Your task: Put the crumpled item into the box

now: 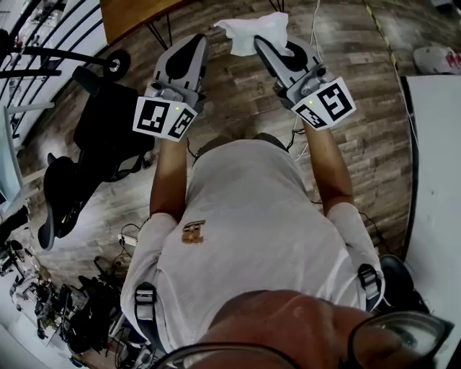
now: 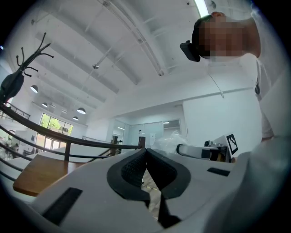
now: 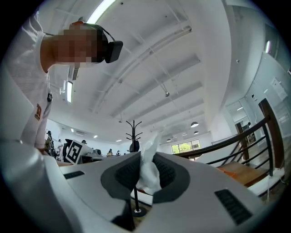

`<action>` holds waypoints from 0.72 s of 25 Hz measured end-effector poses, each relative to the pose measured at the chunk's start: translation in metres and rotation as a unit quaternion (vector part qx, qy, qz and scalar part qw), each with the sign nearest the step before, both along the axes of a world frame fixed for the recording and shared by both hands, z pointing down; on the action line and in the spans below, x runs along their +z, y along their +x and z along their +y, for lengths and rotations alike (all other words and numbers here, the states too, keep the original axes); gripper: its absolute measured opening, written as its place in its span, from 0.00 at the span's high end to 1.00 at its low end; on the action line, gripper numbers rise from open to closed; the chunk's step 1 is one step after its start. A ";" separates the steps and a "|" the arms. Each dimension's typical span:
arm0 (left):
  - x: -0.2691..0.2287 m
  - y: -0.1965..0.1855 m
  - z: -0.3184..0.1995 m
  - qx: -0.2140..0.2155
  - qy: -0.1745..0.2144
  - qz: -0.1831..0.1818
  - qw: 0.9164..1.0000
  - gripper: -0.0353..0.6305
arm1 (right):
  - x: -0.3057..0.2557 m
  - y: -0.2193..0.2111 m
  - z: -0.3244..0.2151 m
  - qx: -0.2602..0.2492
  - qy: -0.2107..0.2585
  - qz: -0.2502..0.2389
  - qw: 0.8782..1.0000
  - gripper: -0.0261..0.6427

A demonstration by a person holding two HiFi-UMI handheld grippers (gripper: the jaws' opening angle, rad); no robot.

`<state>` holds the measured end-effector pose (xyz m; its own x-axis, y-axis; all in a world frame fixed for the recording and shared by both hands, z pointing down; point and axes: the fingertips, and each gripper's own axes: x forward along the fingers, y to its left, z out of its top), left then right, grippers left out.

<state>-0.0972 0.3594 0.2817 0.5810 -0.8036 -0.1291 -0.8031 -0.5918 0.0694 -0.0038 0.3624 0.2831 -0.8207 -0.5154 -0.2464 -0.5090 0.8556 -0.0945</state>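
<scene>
The person holds both tools up over the wooden floor (image 1: 238, 108). The right gripper (image 3: 146, 164) pinches the crumpled white tissue (image 3: 149, 175) tight between its jaws, and some of it sticks out past the tips. The left gripper (image 2: 146, 154) has its jaws pressed together with nothing in them

1. Both gripper views: bright, even light from ceiling strip lamp (image 3: 102, 9) and pendant lamps (image 2: 81, 110); window (image 2: 52, 124) a bright patch.
2. Head view: dimmer; soft shadows on floor (image 1: 238, 108); crumpled item (image 1: 256, 32) near blown white.
3. Strong fisheye bending, dark corners throughout.
</scene>
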 end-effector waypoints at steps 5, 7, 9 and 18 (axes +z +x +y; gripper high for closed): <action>-0.003 0.037 -0.025 0.000 0.001 -0.006 1.000 0.92 | -0.005 0.038 -0.026 0.001 0.006 0.002 1.000 0.87; -0.003 0.040 -0.036 -0.002 0.000 -0.005 1.000 0.92 | -0.006 0.041 -0.036 0.000 0.006 0.005 1.000 0.87; -0.004 0.043 -0.043 -0.004 -0.001 -0.004 1.000 0.92 | -0.007 0.046 -0.043 0.001 0.006 0.008 1.000 0.87; -0.002 0.050 -0.069 -0.002 0.002 -0.005 1.000 0.92 | -0.003 0.056 -0.066 0.007 0.009 0.016 1.000 0.87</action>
<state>-0.0475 0.2908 0.2800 0.5799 -0.8048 -0.1266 -0.8056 -0.5896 0.0579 0.0523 0.2967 0.2803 -0.8208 -0.5235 -0.2284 -0.5242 0.8493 -0.0629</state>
